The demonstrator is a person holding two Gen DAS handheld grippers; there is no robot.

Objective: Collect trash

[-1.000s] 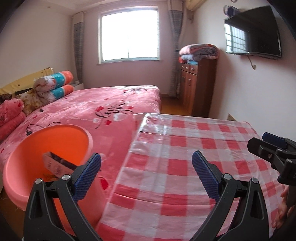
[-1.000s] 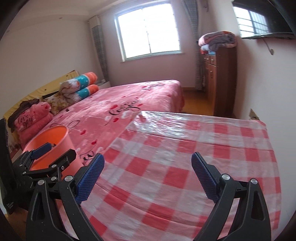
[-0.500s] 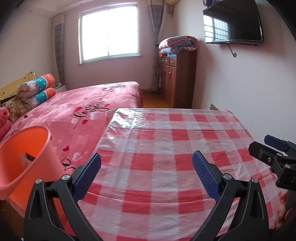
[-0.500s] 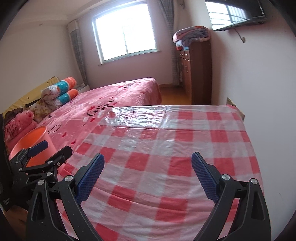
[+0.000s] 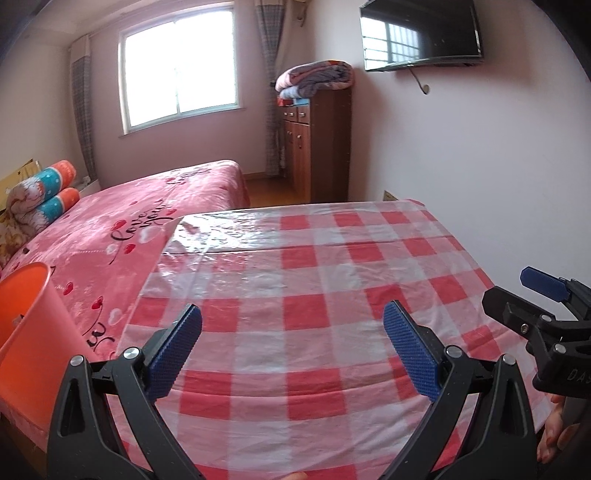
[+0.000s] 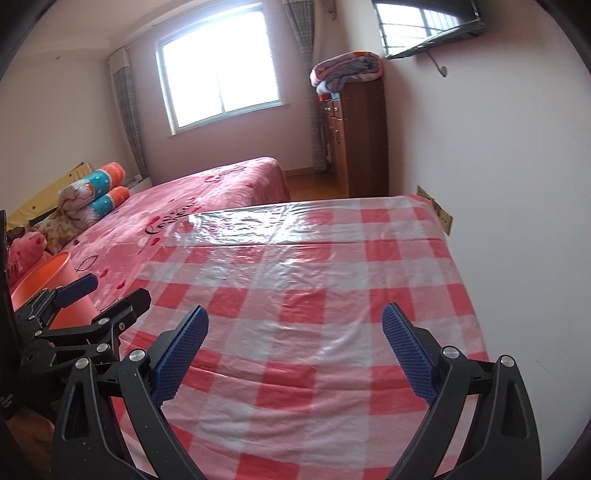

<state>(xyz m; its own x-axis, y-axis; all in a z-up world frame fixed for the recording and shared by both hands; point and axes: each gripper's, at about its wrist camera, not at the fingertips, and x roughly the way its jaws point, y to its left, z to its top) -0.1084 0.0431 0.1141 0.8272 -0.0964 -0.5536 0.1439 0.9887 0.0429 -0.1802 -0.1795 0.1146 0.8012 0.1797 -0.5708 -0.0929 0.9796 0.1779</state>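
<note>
An orange trash bin (image 5: 26, 332) stands at the left, between the bed and the table; it also shows in the right wrist view (image 6: 48, 280). Its inside is hidden now. My left gripper (image 5: 291, 343) is open and empty above the red-and-white checked tablecloth (image 5: 314, 280). My right gripper (image 6: 293, 347) is open and empty over the same cloth (image 6: 314, 266). Each gripper shows at the edge of the other's view: the right one (image 5: 535, 299) and the left one (image 6: 107, 295). No trash shows on the table.
A pink bed (image 5: 140, 218) with rolled pillows (image 5: 40, 192) lies left of the table. A brown dresser (image 5: 317, 144) with folded blankets stands by the far wall. A TV (image 5: 421, 33) hangs on the right wall, which runs along the table's right edge.
Both views have swung right, from the bin toward the table. The bin with a wrapper inside slid to the left edge of the left wrist view. Both grippers stayed open.
</note>
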